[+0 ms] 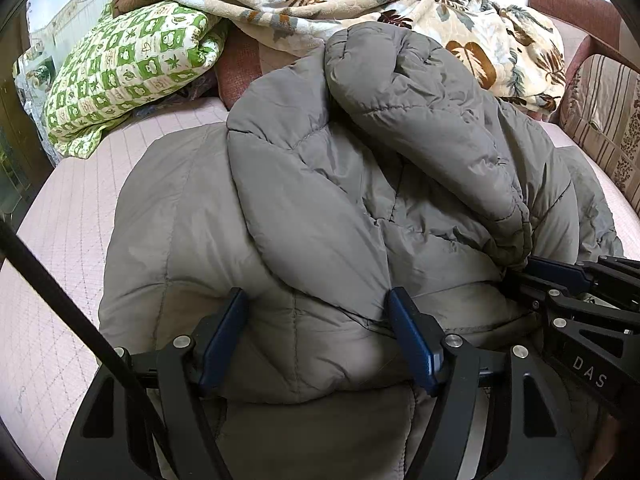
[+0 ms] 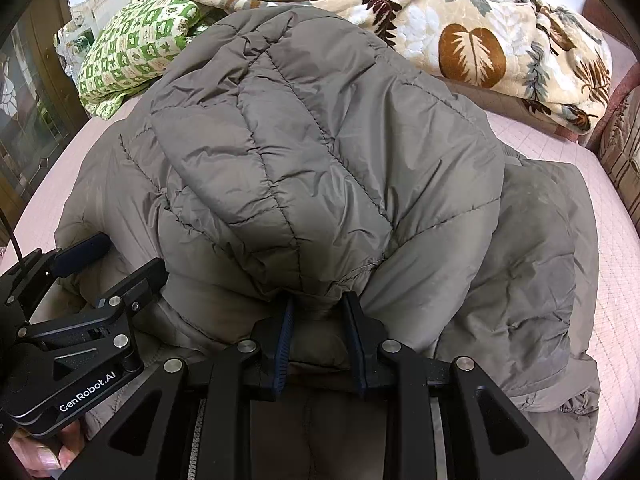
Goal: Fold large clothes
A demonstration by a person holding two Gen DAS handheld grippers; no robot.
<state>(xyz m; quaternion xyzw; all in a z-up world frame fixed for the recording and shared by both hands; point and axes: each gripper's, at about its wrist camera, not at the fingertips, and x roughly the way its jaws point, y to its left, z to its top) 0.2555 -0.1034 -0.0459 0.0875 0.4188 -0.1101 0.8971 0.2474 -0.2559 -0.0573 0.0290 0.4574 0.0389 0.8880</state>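
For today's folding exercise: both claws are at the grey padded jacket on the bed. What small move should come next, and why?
Probably close the left claw on the jacket. Its fingers stand wide with padding bulging between them, while the right claw already pinches a gathered edge.

A pale pink quilted bed cover point(image 1: 72, 240) fills the room's middle, with a green checked pillow point(image 1: 128, 64) at its far left, a leaf-print blanket point(image 2: 480, 40) heaped along its far edge, and a striped upholstered armrest point(image 1: 604, 120) at its right.
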